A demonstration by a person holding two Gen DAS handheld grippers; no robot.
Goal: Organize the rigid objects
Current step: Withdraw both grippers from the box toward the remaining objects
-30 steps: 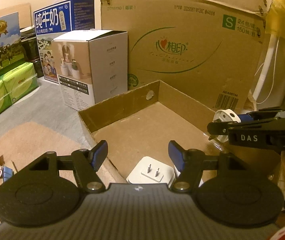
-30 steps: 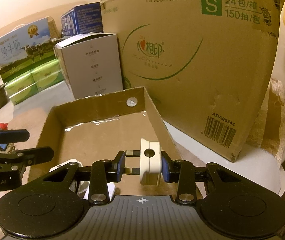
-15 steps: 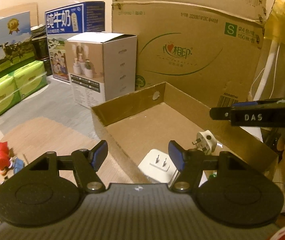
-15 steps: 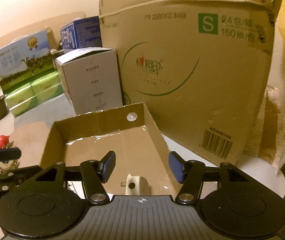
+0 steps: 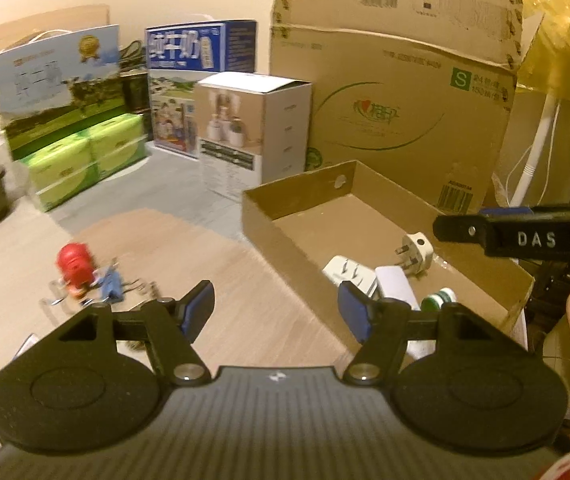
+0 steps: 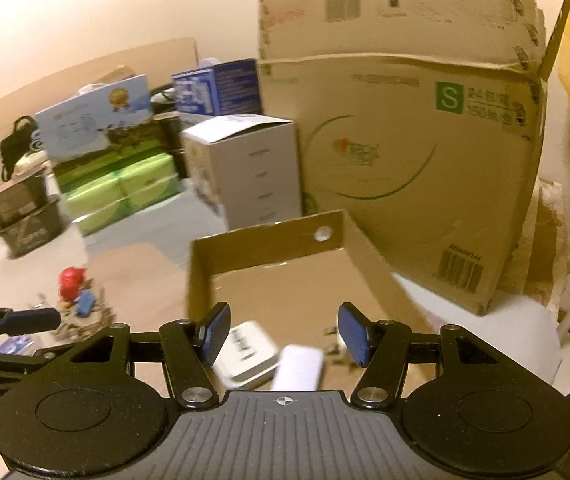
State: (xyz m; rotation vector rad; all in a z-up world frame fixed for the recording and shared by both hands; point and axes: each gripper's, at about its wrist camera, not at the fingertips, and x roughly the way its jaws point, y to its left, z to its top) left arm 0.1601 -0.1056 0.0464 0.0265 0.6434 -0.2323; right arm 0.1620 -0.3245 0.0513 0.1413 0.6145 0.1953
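A shallow cardboard tray [image 5: 269,216] holds a round white plug [image 5: 419,250], a square white charger [image 5: 345,270], a white block [image 5: 395,284] and a small green-and-white item [image 5: 439,296]. My left gripper [image 5: 275,312] hovers over the tray's near corner, its jaws opening slightly with nothing between them. My right gripper [image 6: 285,334] stands open and empty above the charger [image 6: 249,350] and block [image 6: 299,368]. It also reaches in from the right [image 5: 469,220] in the left wrist view. A red toy figure [image 5: 75,264] and a blue clip [image 5: 111,284] lie on the table, left of the tray.
A large brown carton [image 5: 405,120] stands right behind the tray. A white box [image 5: 253,132], a blue milk carton [image 5: 189,80] and green tissue packs [image 5: 85,156] line the back left. A white pole [image 5: 537,148] and a yellow bag [image 5: 557,32] are at the right.
The right gripper opened and let the round white plug drop into the tray, then drew back and up. The left gripper pulled back, bringing the red toy further into view.
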